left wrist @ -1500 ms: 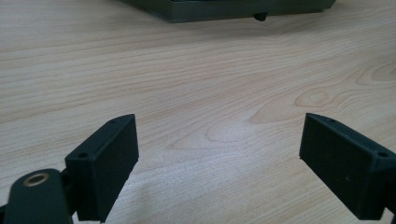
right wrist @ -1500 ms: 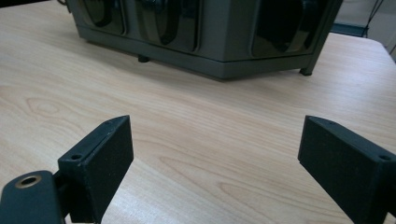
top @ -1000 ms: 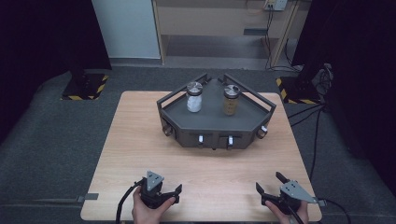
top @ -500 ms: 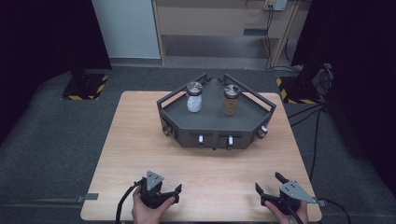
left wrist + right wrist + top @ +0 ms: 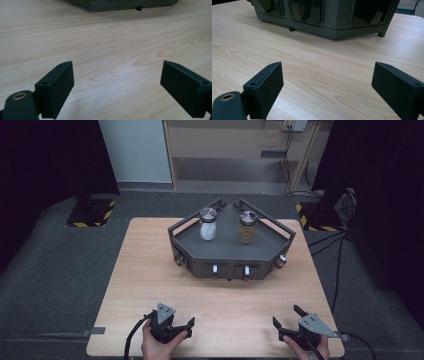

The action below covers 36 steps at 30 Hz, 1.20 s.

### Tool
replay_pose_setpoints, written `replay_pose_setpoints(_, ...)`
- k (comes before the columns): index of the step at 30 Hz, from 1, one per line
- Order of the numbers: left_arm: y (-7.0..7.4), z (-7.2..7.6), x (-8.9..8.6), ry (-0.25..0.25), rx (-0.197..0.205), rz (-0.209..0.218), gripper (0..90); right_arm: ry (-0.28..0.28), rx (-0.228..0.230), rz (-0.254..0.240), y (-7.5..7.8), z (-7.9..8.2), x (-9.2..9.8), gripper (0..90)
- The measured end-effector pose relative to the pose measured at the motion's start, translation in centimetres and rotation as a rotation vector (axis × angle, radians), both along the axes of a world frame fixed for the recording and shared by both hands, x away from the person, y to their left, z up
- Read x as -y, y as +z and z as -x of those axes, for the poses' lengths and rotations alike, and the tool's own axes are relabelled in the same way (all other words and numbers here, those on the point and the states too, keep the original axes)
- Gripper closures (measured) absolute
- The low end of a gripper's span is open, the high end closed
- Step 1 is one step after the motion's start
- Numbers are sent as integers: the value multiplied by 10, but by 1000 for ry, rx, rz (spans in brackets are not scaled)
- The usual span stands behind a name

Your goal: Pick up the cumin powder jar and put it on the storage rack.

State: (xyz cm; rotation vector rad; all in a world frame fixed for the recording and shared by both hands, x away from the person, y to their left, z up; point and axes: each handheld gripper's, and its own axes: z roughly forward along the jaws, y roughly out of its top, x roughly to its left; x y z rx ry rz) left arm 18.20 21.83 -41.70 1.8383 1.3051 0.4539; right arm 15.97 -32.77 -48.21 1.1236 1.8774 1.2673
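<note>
High view: both grippers, left [image 5: 176, 326] and right [image 5: 290, 317], rest released at the near edge, facing the dark angular tray [image 5: 230, 252] holding two metal-lidded jars, apparently ready to reach.

**A recording bay in a lab, built around one test table**

The landmark is the light wooden table [image 5: 150, 270] with rounded corners, standing on dark grey carpet [image 5: 55, 270]. Black curtains [image 5: 45, 155] hang on both sides of it, closing the bay in. Beyond its far left and far right corners sit stand bases marked with yellow-and-black hazard stripes [image 5: 92, 213], and loose black cables [image 5: 330, 245] run over the carpet to its right. Behind it are a pale wooden shelf unit [image 5: 240, 150] with cables plugged in above and a light blue-grey wall panel [image 5: 135, 150]. On the table stands a dark grey angular metal tray-rig [image 5: 230, 252] with small knobs on its front.
</note>
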Motion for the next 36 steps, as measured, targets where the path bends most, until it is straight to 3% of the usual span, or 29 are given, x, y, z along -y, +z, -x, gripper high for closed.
replay_pose_setpoints(36, 0, 0, 1, -1, 0, -3, 108, 10, -4, 0, 0, 0, -2, 105)
